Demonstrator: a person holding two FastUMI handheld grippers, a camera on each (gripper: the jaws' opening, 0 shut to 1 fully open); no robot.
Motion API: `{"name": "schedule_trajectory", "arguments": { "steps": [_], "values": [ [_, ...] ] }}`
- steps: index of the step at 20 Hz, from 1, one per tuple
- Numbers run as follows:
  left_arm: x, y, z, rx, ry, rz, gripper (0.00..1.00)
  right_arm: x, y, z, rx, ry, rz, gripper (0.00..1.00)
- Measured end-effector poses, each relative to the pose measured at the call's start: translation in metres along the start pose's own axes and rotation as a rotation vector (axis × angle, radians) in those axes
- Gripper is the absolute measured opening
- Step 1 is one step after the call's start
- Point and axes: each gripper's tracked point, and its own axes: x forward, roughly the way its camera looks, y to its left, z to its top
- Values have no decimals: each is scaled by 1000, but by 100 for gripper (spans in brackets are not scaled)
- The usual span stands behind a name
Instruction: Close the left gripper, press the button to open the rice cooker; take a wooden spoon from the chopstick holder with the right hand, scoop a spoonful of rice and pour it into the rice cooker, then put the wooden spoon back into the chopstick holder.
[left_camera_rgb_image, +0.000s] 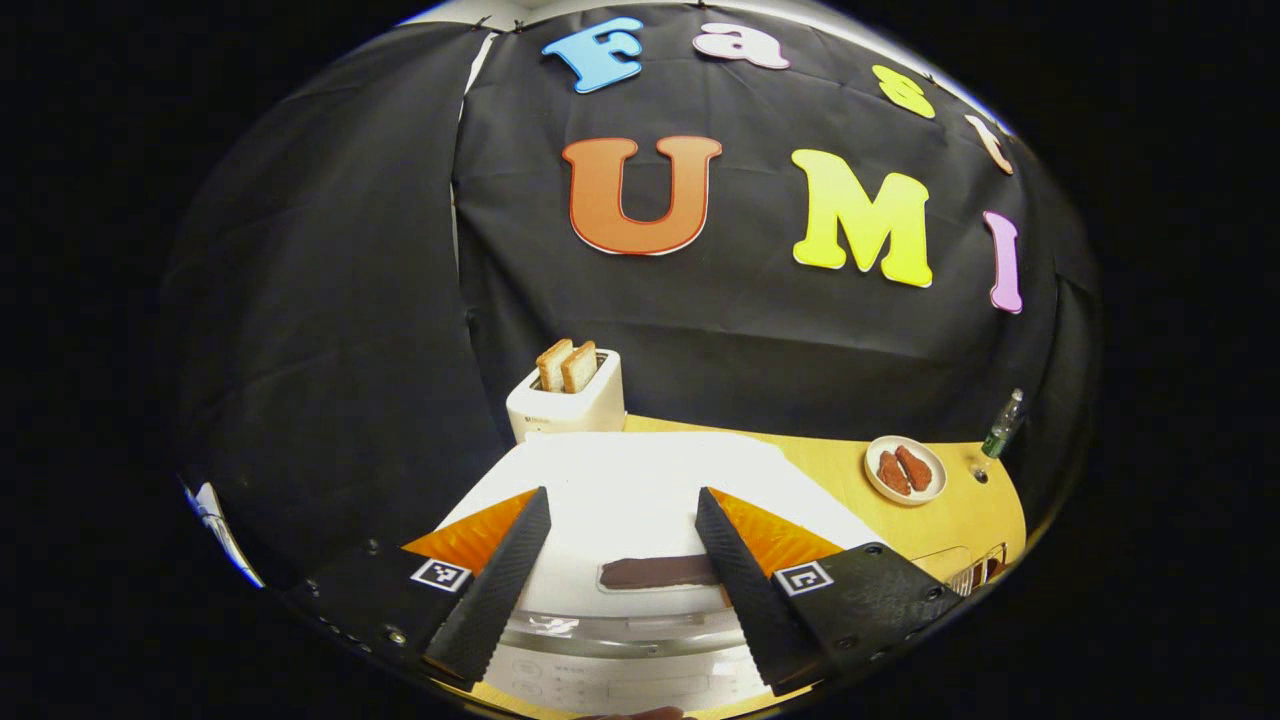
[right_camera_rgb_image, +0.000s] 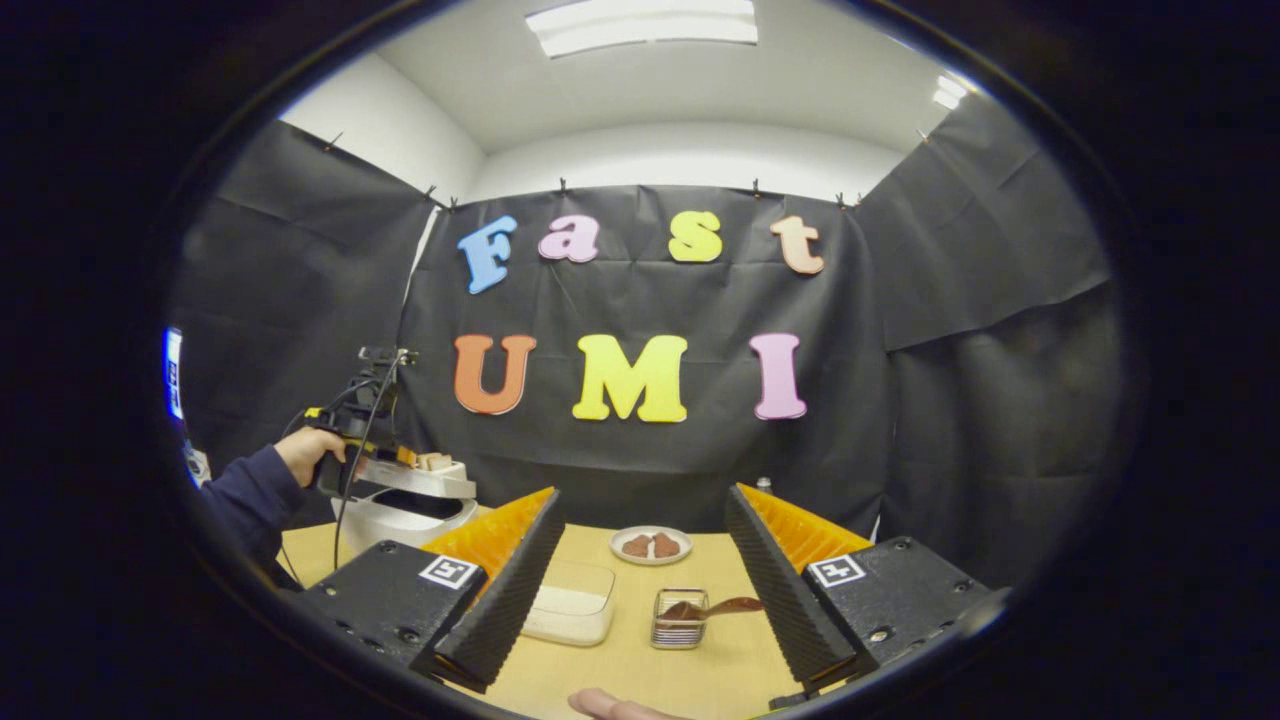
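Presently the left tool (left_camera_rgb_image: 622, 560) is hovering with fingers apart over the white rice cooker (left_camera_rgb_image: 620, 480) directly beneath, while the right tool (right_camera_rgb_image: 640, 580), also spread, is facing the wooden spoon (right_camera_rgb_image: 715, 607) lying crosswise in the chopstick holder (right_camera_rgb_image: 679, 620) on the counter (right_camera_rgb_image: 640, 670).

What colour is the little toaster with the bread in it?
The small toaster holding two bread slices is white or cream. It shows best in the left gripper view.

White rice cooker (right_camera_rgb_image: 400, 515) lid ajar; wooden spoon (right_camera_rgb_image: 718, 607) in holder (right_camera_rgb_image: 679, 620)

rice cooker (left_camera_rgb_image: 620, 500) front cut off, wooden spoon (right_camera_rgb_image: 715, 607) bowl hidden
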Motion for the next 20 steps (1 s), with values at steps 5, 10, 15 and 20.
{"name": "schedule_trajectory", "arguments": {
  "steps": [5,10,15,20],
  "values": [
    [-11,-1,-17,15,31,-9,95,-2,-7,-9,25,14,12,100],
    [-17,-5,-28,24,71,-36,95,-1,-13,-21,41,30,-1,100],
    [-24,-8,-57,53,159,-43,95,4,-8,-36,82,74,19,100],
    [-33,-9,-65,64,195,-58,96,10,-10,-46,92,94,16,100]
  ]
}}
